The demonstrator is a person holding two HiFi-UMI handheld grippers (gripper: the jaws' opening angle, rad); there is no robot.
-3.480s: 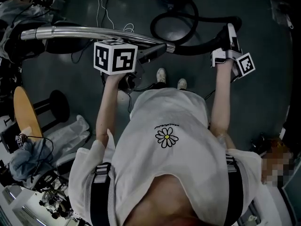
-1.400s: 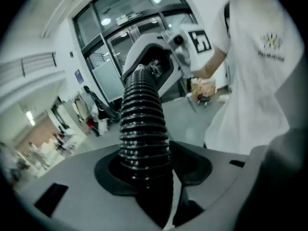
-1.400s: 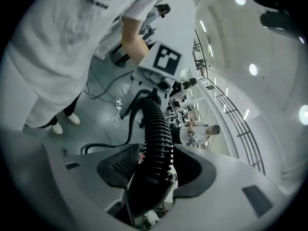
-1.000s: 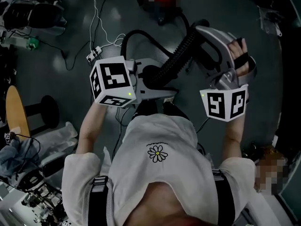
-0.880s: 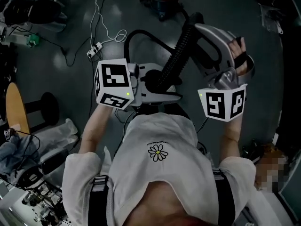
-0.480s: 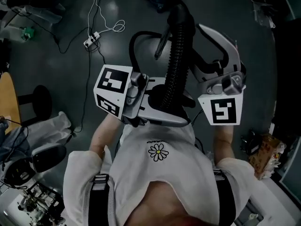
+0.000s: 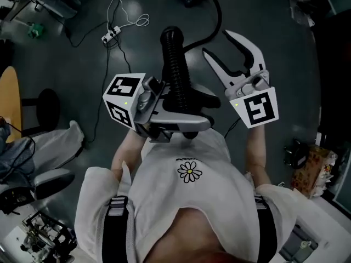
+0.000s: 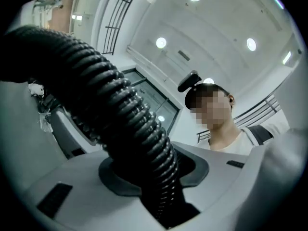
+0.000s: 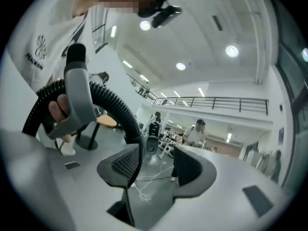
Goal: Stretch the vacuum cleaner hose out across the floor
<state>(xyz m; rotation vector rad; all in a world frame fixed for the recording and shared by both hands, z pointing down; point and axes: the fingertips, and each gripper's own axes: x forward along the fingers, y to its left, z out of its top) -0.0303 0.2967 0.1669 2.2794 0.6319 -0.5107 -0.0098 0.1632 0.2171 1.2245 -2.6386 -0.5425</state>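
Your left tool (image 7: 187, 112) pinches the black ribbed vacuum hose (image 7: 174, 64), raised in front of your chest, probably to carry it outward for stretching. Your right tool (image 7: 216, 44) is spread and empty beside it. Below lies a dark glossy floor (image 7: 77, 75) with a loose white cable (image 7: 127, 22), in a bright, high-ceilinged hall.

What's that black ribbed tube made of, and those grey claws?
Hose: probably flexible plastic, matte black; its ridged coils bend in a curve. Right gripper: smooth pale grey, likely moulded plastic; its pads look dark, grid-textured, perhaps rubber.
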